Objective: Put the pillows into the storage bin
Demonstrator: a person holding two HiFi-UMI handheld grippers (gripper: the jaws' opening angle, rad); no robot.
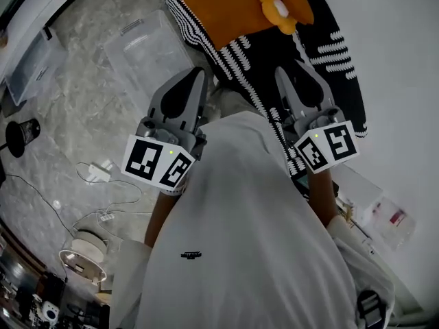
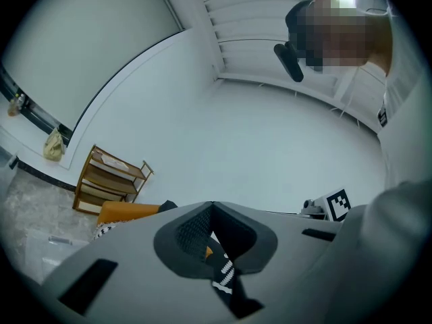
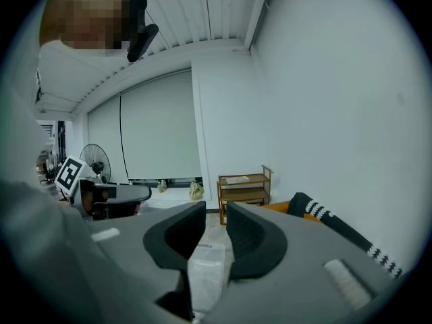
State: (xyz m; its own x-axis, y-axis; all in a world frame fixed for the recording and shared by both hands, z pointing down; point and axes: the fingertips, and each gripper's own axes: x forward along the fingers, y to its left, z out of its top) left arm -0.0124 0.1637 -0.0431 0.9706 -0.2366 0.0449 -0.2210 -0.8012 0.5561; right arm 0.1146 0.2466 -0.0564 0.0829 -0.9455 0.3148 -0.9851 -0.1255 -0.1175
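Pillow (image 1: 226, 12): black with white dash pattern and an orange centre panel. It lies on the marble floor (image 1: 82, 115) at the top of the head view, against the white wall (image 1: 398, 60), and is outside the bin. An orange plush piece (image 1: 278, 5) sits on its upper right part. Only one pillow can be made out.

Clear storage bin (image 1: 140, 57): on the floor just left of the pillow. Cannot tell if they touch or what is inside it.

Left gripper (image 2: 211, 208): jaw tips are together, and nothing can be seen pinched between them. The pillow's black-and-white edge and a bit of orange show below through the hollow between the pads. In the head view its tips are at the pillow's near left edge, contact unclear.

Right gripper (image 3: 216, 211): jaws stand apart by a narrow gap and are empty. The clear plastic of the bin shows on the floor beyond the gap, with the pillow off to the right. In the head view it sits above the pillow's near black part.

Both grippers are held out in front of the person's white shirt (image 1: 254, 238), marker cubes facing up.

Further out:
- A wooden shelf rack (image 3: 246, 187) stands against the wall.
- A standing fan (image 3: 94, 160) is near the window blind (image 3: 158, 127).
- A second clear container (image 1: 31, 67) is on the floor at far left.
- White cables with a charger (image 1: 99, 173) are on the floor.
- A clear bottle (image 1: 394, 218) is at lower right.
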